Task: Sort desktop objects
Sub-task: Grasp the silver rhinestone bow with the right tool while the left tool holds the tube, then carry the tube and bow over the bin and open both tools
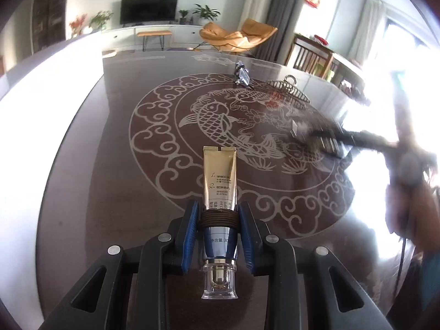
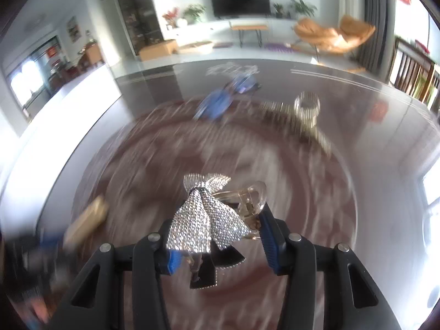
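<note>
My left gripper (image 1: pixel 219 214) is shut on a gold cream tube (image 1: pixel 219 181) with a brown hair tie (image 1: pixel 219 218) wound around it, clear cap toward the camera, held over the round table (image 1: pixel 115 165). My right gripper (image 2: pixel 217 231) is shut on a silver rhinestone bow hair clip (image 2: pixel 205 217) with a clear claw; this view is motion-blurred. The right gripper shows blurred at the right of the left wrist view (image 1: pixel 324 134). The tube shows blurred at the left of the right wrist view (image 2: pixel 86 220).
A blue hair clip (image 1: pixel 242 74) (image 2: pixel 220 99) lies near the table's far edge. A gold claw clip (image 1: pixel 288 90) (image 2: pixel 299 112) lies to its right. The dark table bears a fish pattern. Wooden chairs (image 1: pixel 310 55) stand beyond the far right edge.
</note>
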`<action>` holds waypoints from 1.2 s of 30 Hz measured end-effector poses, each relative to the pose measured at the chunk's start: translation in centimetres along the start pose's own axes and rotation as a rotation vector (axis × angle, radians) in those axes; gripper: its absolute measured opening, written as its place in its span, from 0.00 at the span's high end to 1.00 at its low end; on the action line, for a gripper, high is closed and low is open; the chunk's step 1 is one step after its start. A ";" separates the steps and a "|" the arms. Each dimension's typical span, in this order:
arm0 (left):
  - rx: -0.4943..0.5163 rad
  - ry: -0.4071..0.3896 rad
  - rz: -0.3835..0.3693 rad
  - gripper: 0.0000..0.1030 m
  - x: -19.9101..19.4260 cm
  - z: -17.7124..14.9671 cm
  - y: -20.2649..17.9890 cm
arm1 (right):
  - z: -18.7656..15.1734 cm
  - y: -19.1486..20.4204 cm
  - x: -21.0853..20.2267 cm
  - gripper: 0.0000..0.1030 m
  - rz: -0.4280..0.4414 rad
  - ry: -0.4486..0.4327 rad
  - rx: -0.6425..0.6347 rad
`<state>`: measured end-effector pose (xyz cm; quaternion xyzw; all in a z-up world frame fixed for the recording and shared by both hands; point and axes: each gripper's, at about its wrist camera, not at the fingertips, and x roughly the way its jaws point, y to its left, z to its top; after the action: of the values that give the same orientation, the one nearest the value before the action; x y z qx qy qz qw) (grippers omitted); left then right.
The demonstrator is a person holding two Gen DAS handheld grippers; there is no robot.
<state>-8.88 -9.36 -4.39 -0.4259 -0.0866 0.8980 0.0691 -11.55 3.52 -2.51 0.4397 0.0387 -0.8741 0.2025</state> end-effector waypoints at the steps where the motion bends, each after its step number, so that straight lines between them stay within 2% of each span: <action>1: -0.012 0.001 -0.007 0.72 -0.2 -0.3 0.0 | -1.9 0.7 -0.8 0.53 0.002 -0.009 -0.007; 3: -0.012 0.007 -0.003 0.71 -0.8 -1.0 -0.1 | -5.3 2.1 -3.0 0.50 -0.022 -0.049 -0.022; 4: -0.014 0.005 0.003 0.71 -1.1 -1.3 -0.1 | -6.1 2.4 -3.7 0.43 -0.021 -0.058 -0.022; 5: -0.015 0.008 0.008 0.66 -1.2 -1.5 -0.2 | -6.7 2.5 -4.1 0.11 -0.019 -0.051 -0.016; 6: -0.003 0.015 -0.005 0.60 -1.3 -1.6 -0.4 | -7.2 2.7 -4.3 0.01 -0.031 -0.030 -0.013; 7: 0.013 0.027 -0.026 0.43 -1.3 -1.6 -0.7 | -7.3 2.8 -4.3 0.00 -0.043 -0.022 -0.018; 8: 0.044 0.058 -0.039 0.22 -1.2 -1.3 -1.2 | -7.2 2.8 -4.0 0.00 -0.048 -0.001 -0.029; 10: 0.086 0.117 0.015 0.00 -0.5 -1.3 -1.8 | -6.9 2.8 -3.6 0.00 -0.050 0.043 -0.047; 12: 0.166 0.149 0.073 0.00 0.1 -1.6 -2.8 | -6.1 2.8 -2.6 0.00 -0.043 0.100 -0.077; 14: 0.231 0.150 0.116 0.00 0.3 -2.1 -3.7 | -5.8 2.8 -2.8 0.01 -0.033 0.108 -0.095; 15: 0.228 0.135 0.098 0.00 0.3 -2.2 -3.8 | -6.2 2.5 -3.1 0.08 -0.028 0.107 -0.096; 16: 0.227 0.116 0.101 0.07 0.2 -2.2 -3.8 | -6.4 2.2 -3.4 0.20 -0.027 0.109 -0.093; 17: 0.223 0.088 0.101 0.33 0.0 -2.2 -3.8 | -6.4 2.0 -3.5 0.49 -0.008 0.119 -0.077; 19: 0.206 0.060 0.103 0.73 -0.6 -1.6 -3.4 | -6.7 1.7 -4.4 0.49 -0.005 0.119 -0.031; 20: 0.153 0.077 0.033 0.73 -0.8 -1.2 -2.7 | -6.9 1.7 -5.0 0.49 -0.005 0.107 -0.020; 21: 0.108 0.077 -0.002 0.73 -1.2 -1.1 -2.2 | -7.0 1.7 -5.8 0.49 0.008 0.094 0.000; 23: 0.085 0.053 -0.009 0.73 -2.6 -1.1 -1.7 | -7.2 1.8 -7.8 0.49 0.029 0.064 0.034; 27: 0.019 -0.005 -0.073 0.73 -6.8 -1.3 -0.9 | -6.8 2.8 -10.2 0.49 0.044 0.039 0.040; 33: -0.050 -0.139 -0.084 0.73 -13.7 0.2 2.0 | -3.8 7.3 -12.4 0.49 0.106 -0.032 -0.027; 36: -0.087 -0.202 -0.073 0.79 -17.8 0.9 4.4 | -1.9 10.5 -13.4 0.49 0.151 -0.076 -0.077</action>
<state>1.37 -17.21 8.59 -0.3324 -0.1475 0.9286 0.0743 1.12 -1.28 8.01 0.3996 0.0312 -0.8705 0.2858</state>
